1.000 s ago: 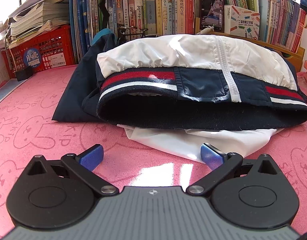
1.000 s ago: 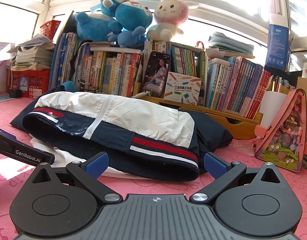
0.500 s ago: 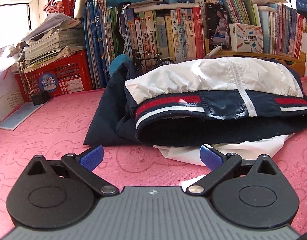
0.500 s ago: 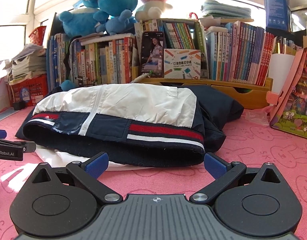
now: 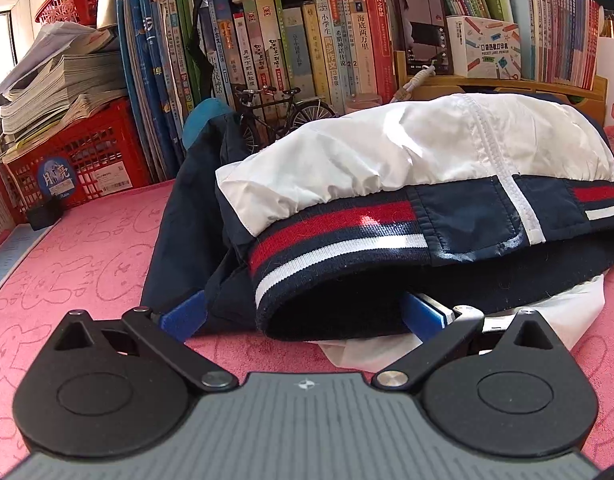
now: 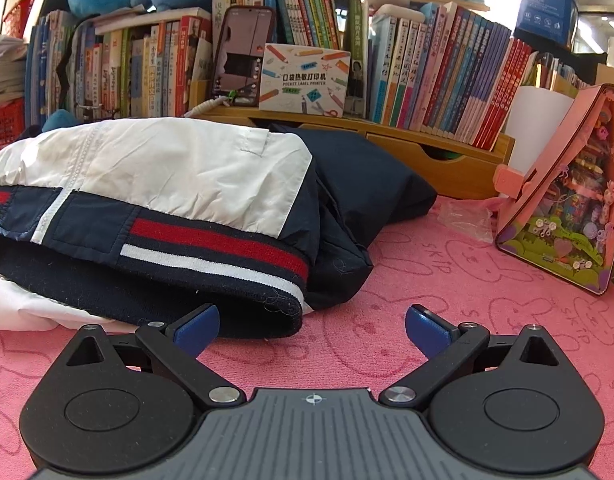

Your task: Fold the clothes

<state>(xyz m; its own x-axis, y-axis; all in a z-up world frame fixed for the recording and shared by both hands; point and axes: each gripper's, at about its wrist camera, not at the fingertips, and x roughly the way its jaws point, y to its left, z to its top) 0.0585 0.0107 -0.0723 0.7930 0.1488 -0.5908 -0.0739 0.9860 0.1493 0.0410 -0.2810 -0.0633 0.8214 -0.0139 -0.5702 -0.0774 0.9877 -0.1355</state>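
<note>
A white and navy jacket [image 5: 407,168] with a red and white striped hem lies folded over on the pink mat [image 5: 87,248]; white fabric [image 5: 575,304] sticks out beneath it. My left gripper [image 5: 303,316] is open, its blue fingers straddling the hem's left corner, which lies between them. In the right wrist view the same jacket [image 6: 179,184] fills the left half. My right gripper [image 6: 311,328] is open at the hem's right corner; its left finger [image 6: 195,328] touches the dark rib, its right finger [image 6: 427,330] is over bare mat.
Books [image 5: 307,52] line the back, with a model bicycle [image 5: 283,112] and a red crate [image 5: 79,160] of papers at left. A wooden shelf [image 6: 427,152], a pink toy case [image 6: 567,208] and a clear wrapper [image 6: 467,216] stand at right.
Both grippers have moved forward and closer to the jacket. The left one's fingers now straddle the hem's left corner; the right one has reached the hem's right corner.
</note>
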